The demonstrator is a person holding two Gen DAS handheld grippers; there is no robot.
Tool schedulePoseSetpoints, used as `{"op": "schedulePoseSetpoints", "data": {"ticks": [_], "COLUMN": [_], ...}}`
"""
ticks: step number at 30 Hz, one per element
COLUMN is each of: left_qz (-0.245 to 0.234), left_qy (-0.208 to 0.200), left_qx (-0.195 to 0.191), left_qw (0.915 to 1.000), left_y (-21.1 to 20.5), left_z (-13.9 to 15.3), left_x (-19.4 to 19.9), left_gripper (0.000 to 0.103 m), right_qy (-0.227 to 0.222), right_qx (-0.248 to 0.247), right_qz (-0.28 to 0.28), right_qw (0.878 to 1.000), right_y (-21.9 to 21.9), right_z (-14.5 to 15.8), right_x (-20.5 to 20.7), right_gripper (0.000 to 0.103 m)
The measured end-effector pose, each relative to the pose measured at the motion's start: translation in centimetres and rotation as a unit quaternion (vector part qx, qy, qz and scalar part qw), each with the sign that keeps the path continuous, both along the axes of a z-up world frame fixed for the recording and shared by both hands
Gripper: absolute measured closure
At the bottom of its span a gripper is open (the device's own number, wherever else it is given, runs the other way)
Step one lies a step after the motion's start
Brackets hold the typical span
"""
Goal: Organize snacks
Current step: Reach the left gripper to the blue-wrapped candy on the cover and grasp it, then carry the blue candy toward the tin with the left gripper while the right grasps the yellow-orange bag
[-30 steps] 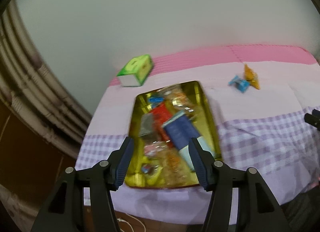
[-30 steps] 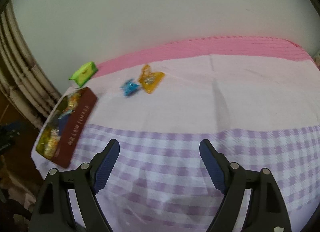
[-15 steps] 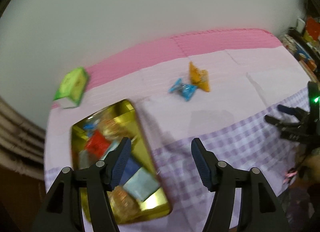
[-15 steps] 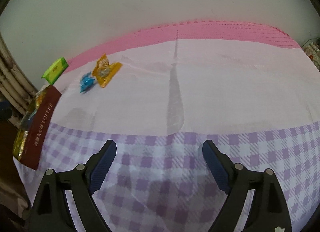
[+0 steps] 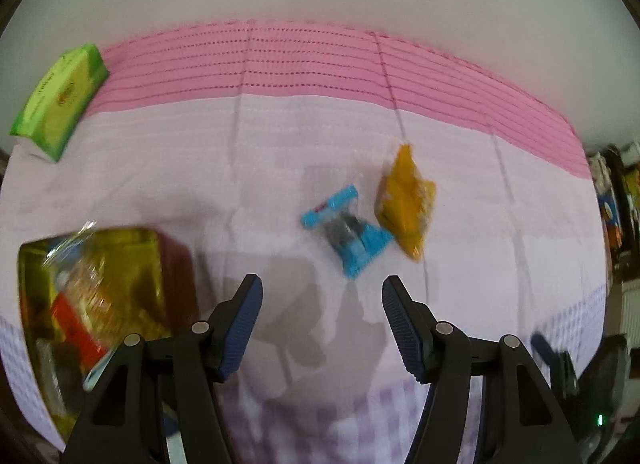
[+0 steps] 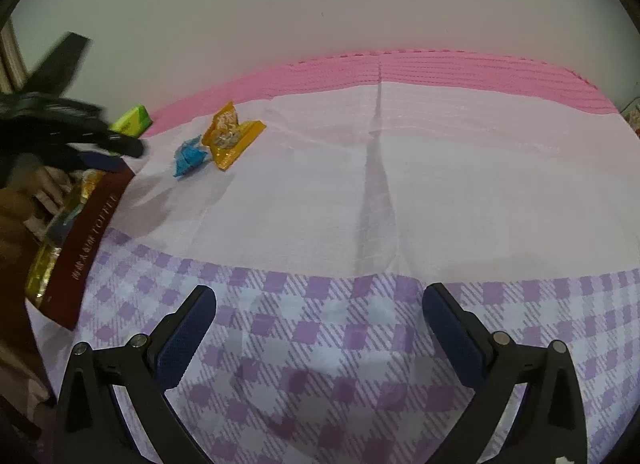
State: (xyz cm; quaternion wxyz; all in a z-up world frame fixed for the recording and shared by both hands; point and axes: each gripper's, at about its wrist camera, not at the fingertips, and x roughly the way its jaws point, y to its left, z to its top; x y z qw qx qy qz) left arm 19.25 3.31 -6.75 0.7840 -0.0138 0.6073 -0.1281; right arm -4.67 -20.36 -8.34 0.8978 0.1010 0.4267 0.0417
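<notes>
Left gripper [image 5: 322,296] jaws apart, empty, above pink cloth | blue wrapped candy [image 5: 347,234] touched yellow snack packet [image 5: 406,206] | right gripper [image 6: 320,306] spread, empty.

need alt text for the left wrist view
The open left gripper hovers over a pink-and-lilac tablecloth, aimed at a blue snack packet beside a yellow one. A gold snack-filled tin sits left.

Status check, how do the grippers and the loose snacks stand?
Left gripper open, empty, facing blue snack. Right gripper open, empty. Yellow snack beside blue, both outside tin. Nothing between.
</notes>
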Motion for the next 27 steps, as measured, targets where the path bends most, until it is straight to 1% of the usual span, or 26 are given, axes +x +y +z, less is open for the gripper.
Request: {"op": "schedulePoseSetpoints", "data": {"ticks": [2, 5, 8, 10, 12, 13, 14, 15, 16, 17, 18, 20, 22, 23, 25, 27], "left_qz": [0.014, 0.019, 0.018, 0.012, 0.012, 0.016, 0.018, 0.018, 0.017, 0.017, 0.016, 0.018, 0.025, 0.023, 0.018, 0.009], "left_qy": [0.013, 0.031, 0.026, 0.027, 0.028, 0.020, 0.010, -0.001, -0.012, -0.022, -0.027, -0.030, -0.024, -0.023, -0.037, -0.056], "left_qx": [-0.006, -0.020, -0.003, -0.001, 0.006, 0.004, 0.006, 0.014, 0.023, 0.032, 0.035, 0.030, 0.024, 0.014, -0.001, -0.017], "left_qw": [0.9998, 0.9991, 0.9995, 0.9996, 0.9995, 0.9997, 0.9998, 0.9998, 0.9995, 0.9991, 0.9989, 0.9990, 0.9991, 0.9994, 0.9992, 0.9983], "left_y": [-0.2, -0.6, -1.3, -1.8, -2.1, -2.1, -2.2, -2.3, -2.5, -2.5, -2.4, -2.0, -1.3, -1.1, -0.9, -0.3], "left_z": [-1.2, -2.3, -2.8, -3.1, -3.5, -3.6, -3.7, -3.6, -3.6, -3.6, -3.6, -3.6, -3.2, -2.6, -1.3, 0.9], "left_x": [1.2, 2.2, 2.9, 3.1, 3.3, 3.2, 3.1, 3.0, 2.9, 2.7, 2.7, 2.4, 1.4, 0.5, -0.8, -3.2], "left_gripper": [0.040, 0.040, 0.040, 0.040, 0.040, 0.042, 0.044, 0.050, 0.063, 0.070, 0.075, 0.076, 0.076, 0.076, 0.076, 0.076], "right_qy": [-0.002, -0.004, -0.008, -0.011, -0.013, -0.014, -0.014, -0.013, -0.014, -0.015, -0.016, -0.015, -0.013, -0.013, -0.013, -0.013], "right_qx": [0.007, 0.020, 0.034, 0.038, 0.033, 0.029, 0.025, 0.025, 0.029, 0.032, 0.034, 0.031, 0.023, 0.021, 0.023, 0.024], "right_qz": [0.001, 0.003, 0.007, 0.006, 0.006, 0.004, 0.004, 0.004, 0.004, 0.005, 0.005, 0.004, 0.004, 0.004, 0.005, 0.005], "right_qw": [1.000, 1.000, 0.999, 0.999, 0.999, 0.999, 1.000, 1.000, 0.999, 0.999, 0.999, 0.999, 1.000, 1.000, 1.000, 1.000], "right_y": [-0.2, -0.5, -0.8, -1.0, -0.9, -0.8, -0.7, -0.6, -0.7, -0.8, -0.8, -0.8, -0.6, -0.5, -0.5, -0.5], "right_z": [0.0, 0.1, 0.2, 0.2, 0.2, 0.2, 0.3, 0.2, 0.3, 0.3, 0.4, 0.3, 0.3, 0.3, 0.3, 0.3], "right_x": [0.0, -0.1, -0.2, -0.2, -0.1, -0.1, -0.1, 0.0, 0.0, 0.0, 0.0, 0.0, 0.1, 0.1, 0.1, 0.1], "right_gripper": [0.000, 0.000, 0.000, 0.000, 0.000, 0.000, 0.000, 0.000, 0.000, 0.000, 0.000, 0.000, 0.000, 0.000, 0.000, 0.000]}}
